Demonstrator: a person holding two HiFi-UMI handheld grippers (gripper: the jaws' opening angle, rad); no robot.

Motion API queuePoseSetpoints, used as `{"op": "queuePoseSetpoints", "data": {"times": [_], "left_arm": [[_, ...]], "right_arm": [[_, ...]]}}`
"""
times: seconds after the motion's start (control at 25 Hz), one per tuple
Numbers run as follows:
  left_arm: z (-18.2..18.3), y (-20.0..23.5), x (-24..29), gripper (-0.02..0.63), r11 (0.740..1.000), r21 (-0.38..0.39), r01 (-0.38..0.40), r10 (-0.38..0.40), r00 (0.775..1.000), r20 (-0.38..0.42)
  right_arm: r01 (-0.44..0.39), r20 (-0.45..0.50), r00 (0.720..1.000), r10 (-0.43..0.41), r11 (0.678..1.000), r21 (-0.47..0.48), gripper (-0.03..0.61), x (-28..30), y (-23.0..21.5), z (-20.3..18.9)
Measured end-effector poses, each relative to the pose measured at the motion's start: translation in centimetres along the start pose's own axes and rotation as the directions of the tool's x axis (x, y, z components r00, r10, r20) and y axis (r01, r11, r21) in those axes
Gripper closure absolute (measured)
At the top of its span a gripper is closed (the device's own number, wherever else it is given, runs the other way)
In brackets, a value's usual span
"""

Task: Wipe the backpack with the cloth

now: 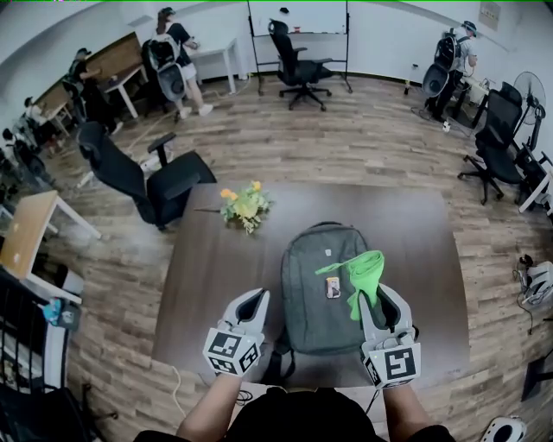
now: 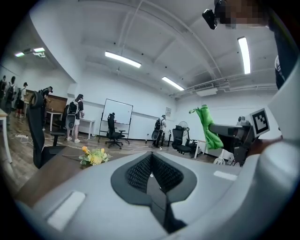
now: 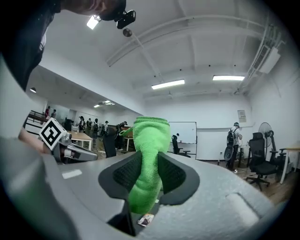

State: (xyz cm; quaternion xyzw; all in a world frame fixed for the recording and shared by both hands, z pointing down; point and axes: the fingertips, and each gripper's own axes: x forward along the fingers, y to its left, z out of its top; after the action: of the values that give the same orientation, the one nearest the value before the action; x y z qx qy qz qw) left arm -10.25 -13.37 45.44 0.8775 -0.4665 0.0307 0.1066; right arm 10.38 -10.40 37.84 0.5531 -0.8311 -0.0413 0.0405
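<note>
A grey-green backpack [image 1: 321, 289] lies flat on the dark brown table [image 1: 216, 276], straps toward me. My right gripper [image 1: 380, 295] hovers over the backpack's right side, shut on a bright green cloth [image 1: 365, 274] that sticks out past the jaws. In the right gripper view the cloth [image 3: 149, 154] fills the gap between the jaws of the right gripper [image 3: 147, 164]. My left gripper [image 1: 252, 300] is held just left of the backpack. Its jaws meet with nothing between them in the left gripper view [image 2: 151, 161], where the cloth [image 2: 208, 126] hangs at the right.
A bunch of yellow flowers [image 1: 244, 205] lies on the table beyond the backpack. A black office chair [image 1: 147, 177] stands at the table's far left corner. More chairs, desks, a whiteboard [image 1: 298, 17] and several people are farther off on the wooden floor.
</note>
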Motion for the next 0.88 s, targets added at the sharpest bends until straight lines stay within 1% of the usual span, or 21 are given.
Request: {"op": "queuePoseSetpoints", "data": {"times": [0.12,0.44,0.72,0.88], "left_arm": [[0.8,0.2,-0.4,0.598,1.0,0.011,-0.01,0.01,1.0,0.014],[2.1,0.0,-1.0,0.597,0.998,0.063,-0.013,0.012,1.0,0.027],[2.5,-0.5,-1.9,0.598,0.994,0.103,-0.025,0.02,0.999,0.042],[2.7,-0.9,-1.9,0.597,0.994,0.107,-0.026,0.021,0.999,0.049]], "right_arm": [[-0.017,0.026,1.0,0.017,1.0,-0.023,0.468,0.0,1.3,1.1],[0.014,0.08,0.997,-0.008,0.997,-0.077,0.481,0.2,1.0,3.0],[0.042,0.084,0.996,-0.038,0.998,-0.051,0.48,-0.1,0.6,2.7],[0.061,0.072,0.996,-0.06,0.998,-0.022,0.482,-0.3,-0.1,2.1]]}}
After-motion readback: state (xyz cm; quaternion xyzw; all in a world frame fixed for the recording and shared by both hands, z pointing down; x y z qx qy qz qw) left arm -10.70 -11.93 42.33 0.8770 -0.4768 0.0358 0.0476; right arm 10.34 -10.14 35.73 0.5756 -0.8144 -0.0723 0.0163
